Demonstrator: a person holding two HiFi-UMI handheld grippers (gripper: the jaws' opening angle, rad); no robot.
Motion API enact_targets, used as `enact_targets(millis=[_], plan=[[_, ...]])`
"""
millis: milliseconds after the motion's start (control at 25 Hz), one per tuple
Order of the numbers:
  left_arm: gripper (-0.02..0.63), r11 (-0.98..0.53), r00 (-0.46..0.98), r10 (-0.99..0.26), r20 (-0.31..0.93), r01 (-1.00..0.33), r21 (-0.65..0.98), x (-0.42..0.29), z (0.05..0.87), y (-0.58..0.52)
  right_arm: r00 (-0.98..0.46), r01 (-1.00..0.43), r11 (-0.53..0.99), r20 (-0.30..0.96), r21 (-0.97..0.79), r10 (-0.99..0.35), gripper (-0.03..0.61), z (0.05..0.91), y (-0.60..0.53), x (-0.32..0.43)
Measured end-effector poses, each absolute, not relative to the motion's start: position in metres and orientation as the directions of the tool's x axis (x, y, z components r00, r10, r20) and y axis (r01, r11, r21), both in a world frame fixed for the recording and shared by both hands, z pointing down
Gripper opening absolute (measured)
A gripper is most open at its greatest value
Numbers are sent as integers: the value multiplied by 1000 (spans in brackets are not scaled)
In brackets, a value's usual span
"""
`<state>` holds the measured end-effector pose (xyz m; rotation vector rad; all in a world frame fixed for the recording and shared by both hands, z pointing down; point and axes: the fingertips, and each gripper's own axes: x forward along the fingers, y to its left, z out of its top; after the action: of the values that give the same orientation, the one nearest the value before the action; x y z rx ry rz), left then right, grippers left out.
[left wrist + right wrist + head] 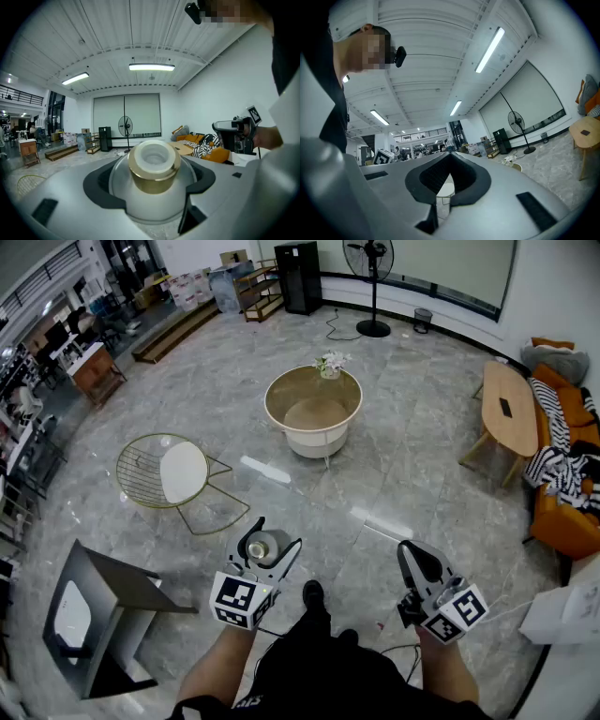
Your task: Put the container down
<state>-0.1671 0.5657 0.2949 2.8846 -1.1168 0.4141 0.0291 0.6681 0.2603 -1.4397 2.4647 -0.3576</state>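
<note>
The left gripper has its two jaws spread wide and pressed on one container, a pale jar with a gold collar and an open mouth, held low in front of the person and, as far as the steep head view lets one judge, above the floor. The right gripper has its two jaws brought together with nothing between them. Ahead stand one round white table bearing what looks like one small bunch of flowers, one wire chair, one oval wooden table and one standing fan.
</note>
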Motion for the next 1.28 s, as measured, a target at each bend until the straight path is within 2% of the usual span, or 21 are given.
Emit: enact_targets(millis=[240, 560, 840, 1280], plan=[[347, -762, 723, -640, 262, -642, -90, -152, 287, 622, -470, -809, 479, -115, -340, -875, 11, 253, 720, 35], [347, -751, 711, -649, 270, -656, -79, -163, 286, 633, -508, -800, 513, -106, -312, -855, 11, 248, 720, 19], [347, -743, 706, -654, 272, -666, -58, -174, 292, 580, -549, -776, 552, -104, -307, -829, 14, 246, 665, 0], [347, -749, 717, -649, 253, -661, -49, -223, 293, 436, -583, -760, 579, -84, -295, -808, 14, 238, 505, -61]])
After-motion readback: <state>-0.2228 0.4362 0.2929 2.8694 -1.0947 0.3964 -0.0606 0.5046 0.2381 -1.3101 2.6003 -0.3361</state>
